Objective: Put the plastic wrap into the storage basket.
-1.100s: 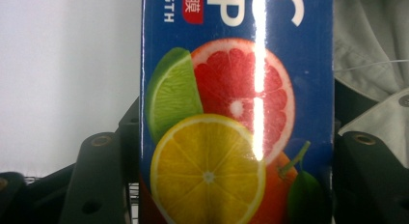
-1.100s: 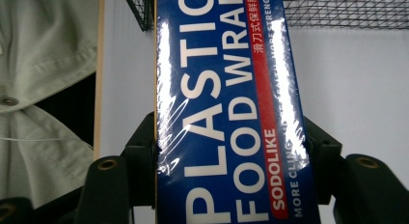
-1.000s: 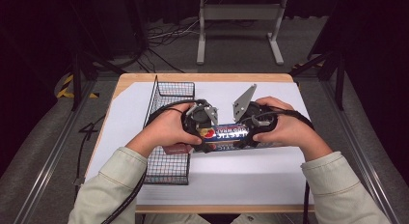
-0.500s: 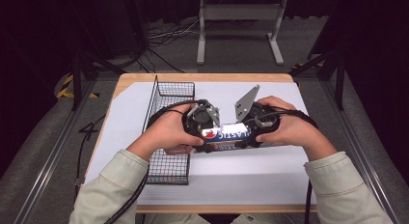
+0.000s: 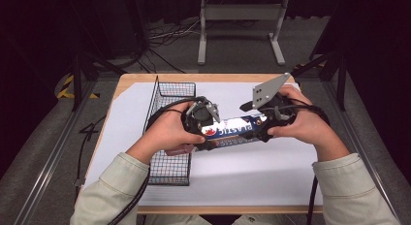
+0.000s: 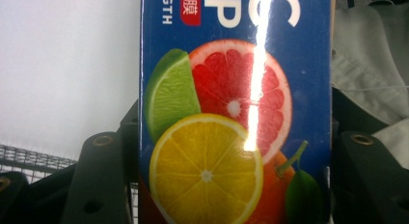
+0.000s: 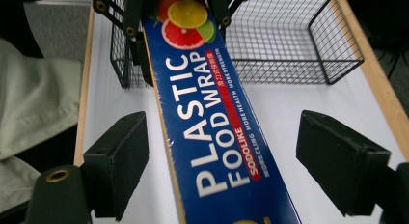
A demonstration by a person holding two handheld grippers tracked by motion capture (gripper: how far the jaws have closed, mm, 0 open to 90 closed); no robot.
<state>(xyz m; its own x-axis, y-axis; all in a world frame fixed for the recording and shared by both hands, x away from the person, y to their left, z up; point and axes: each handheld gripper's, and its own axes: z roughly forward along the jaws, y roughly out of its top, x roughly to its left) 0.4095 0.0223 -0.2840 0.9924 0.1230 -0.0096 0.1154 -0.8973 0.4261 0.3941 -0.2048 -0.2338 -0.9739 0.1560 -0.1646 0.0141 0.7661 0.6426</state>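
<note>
A long blue box of plastic food wrap [image 5: 237, 128] with citrus fruit printed at one end is held level above the white table top, between both hands. My left gripper [image 5: 207, 134] is shut on its fruit end [image 6: 236, 113], with both jaws pressed against the box's sides. My right gripper [image 5: 265, 129] is at the other end. In the right gripper view it [image 7: 229, 156] stands open, its pads clear of the box [image 7: 217, 122] on both sides. The left gripper's jaws hold the box's far end there.
A black wire basket [image 5: 169, 94] stands on the left part of the table, behind and beside the left hand; it also lies beyond the box [image 7: 308, 40]. White paper [image 5: 242, 171] covers the wooden table. A grey metal stand [image 5: 240, 11] is on the floor beyond.
Both hands and the box have shifted slightly away from the person and to the right. The left gripper's hold on the box is unchanged.
</note>
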